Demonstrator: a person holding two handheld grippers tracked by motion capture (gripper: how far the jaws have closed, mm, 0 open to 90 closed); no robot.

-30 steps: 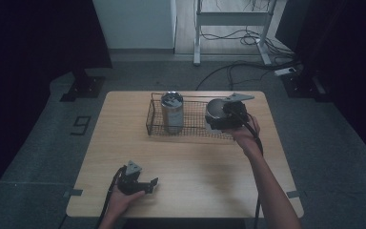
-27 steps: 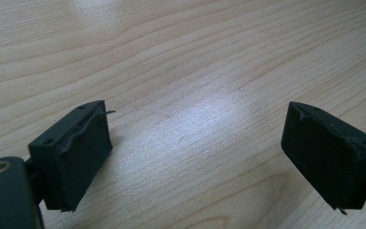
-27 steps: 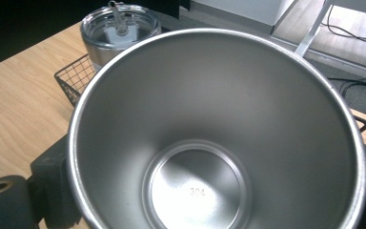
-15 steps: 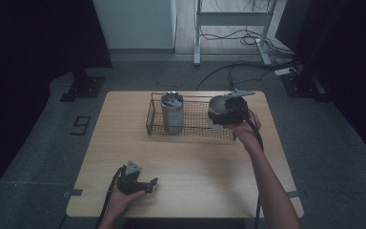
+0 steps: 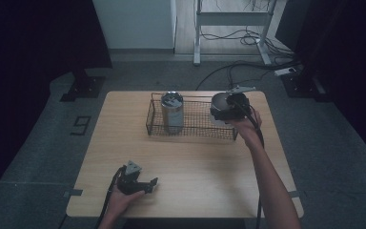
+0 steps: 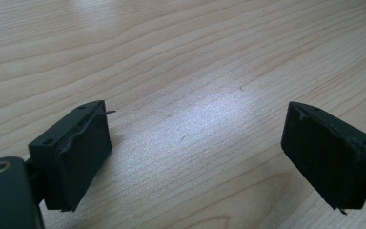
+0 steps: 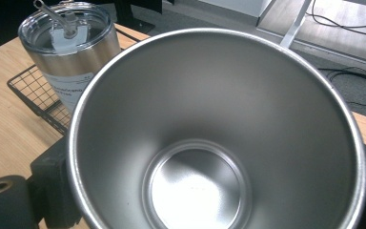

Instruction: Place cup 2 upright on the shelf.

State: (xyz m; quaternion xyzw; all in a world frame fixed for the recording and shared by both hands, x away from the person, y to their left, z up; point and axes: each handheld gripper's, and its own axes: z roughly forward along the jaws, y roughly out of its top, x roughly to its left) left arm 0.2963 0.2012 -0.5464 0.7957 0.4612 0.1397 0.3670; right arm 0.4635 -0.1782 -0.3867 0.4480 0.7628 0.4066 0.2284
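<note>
Two fingers of the right gripper [image 5: 229, 109] clamp a steel cup [image 7: 217, 129] from both sides, its open mouth facing that gripper's camera; in the high view it sits at the right end of the wire basket [image 5: 190, 125], upper middle of the frame. A lidded tumbler [image 5: 172, 111] stands in the basket's left part. The left gripper [image 5: 140, 183], low left on the counter [image 5: 205, 162], has its fingers spread wide on nothing. Smooth steel could slip, or the cup could catch the basket wire.
</note>
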